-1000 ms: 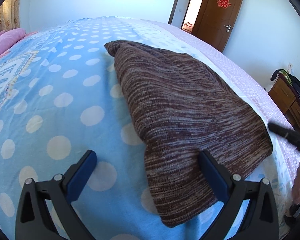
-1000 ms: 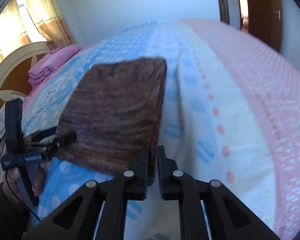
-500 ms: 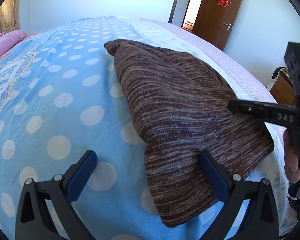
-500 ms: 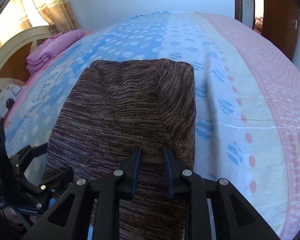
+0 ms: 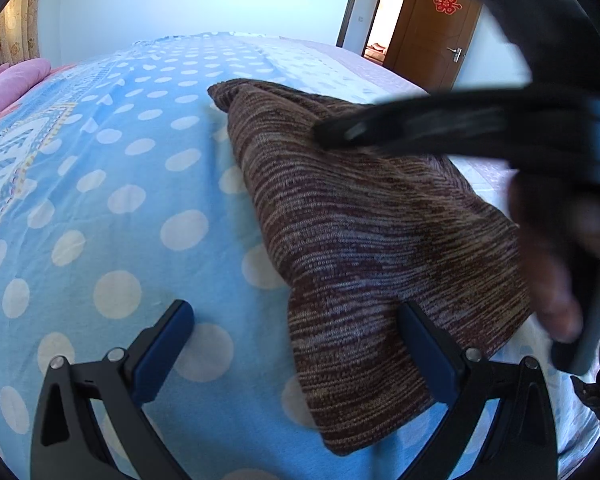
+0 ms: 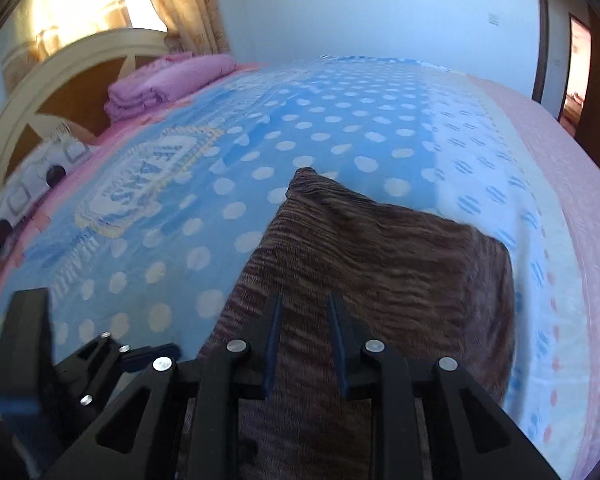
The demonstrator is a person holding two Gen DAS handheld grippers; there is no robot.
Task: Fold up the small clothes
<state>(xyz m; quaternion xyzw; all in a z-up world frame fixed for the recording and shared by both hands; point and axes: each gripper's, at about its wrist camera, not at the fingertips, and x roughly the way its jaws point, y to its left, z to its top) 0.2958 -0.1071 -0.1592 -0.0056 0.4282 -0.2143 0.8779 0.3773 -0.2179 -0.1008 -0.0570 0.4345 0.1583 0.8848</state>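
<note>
Knitwear, a brown-and-grey striped knitted garment [image 5: 363,240] already folded into a compact block, is lying on the blue polka-dot bed sheet [image 5: 112,184] near the bed's pink edge. The right gripper [image 6: 303,312], beside the garment's corner a second ago, is now sweeping over its middle, fingers [image 6: 274,340] narrowly apart and gripping nothing. The left gripper [image 5: 296,320] is waiting wide apart at the near edge, suggesting another fold or a smoothing pass.

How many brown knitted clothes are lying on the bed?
1. The brown knitted garment lies folded on the blue polka-dot bedspread, near its pink edge. Layers underneath may be hidden.
</note>
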